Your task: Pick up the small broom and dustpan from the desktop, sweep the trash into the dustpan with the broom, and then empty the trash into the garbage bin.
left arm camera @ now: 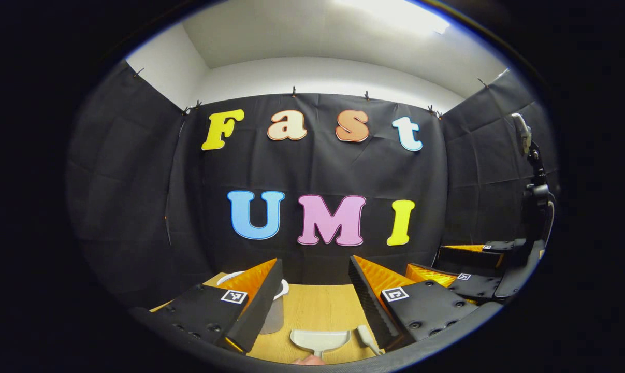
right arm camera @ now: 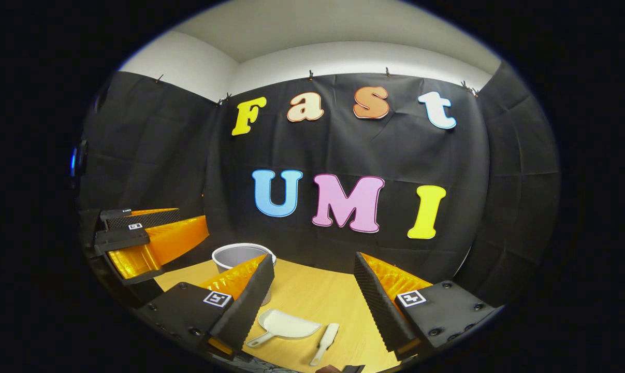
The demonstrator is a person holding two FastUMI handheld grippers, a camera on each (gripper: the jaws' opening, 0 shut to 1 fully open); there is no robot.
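Note:
A small white dustpan lies flat on the wooden desktop, its handle toward me. The small white broom lies just to its right, apart from it. My left gripper hovers above and behind them, open, with nothing between its fingers. My right gripper is also open and empty, raised over the same spot. In the right gripper view the left gripper appears at the far left. In the left gripper view the right gripper appears at the right.
A white garbage bin stands upright on the desk, left of and behind the dustpan, partly hidden by a finger. Black cloth walls close the booth behind and on both sides. A dark stand rises at the right.

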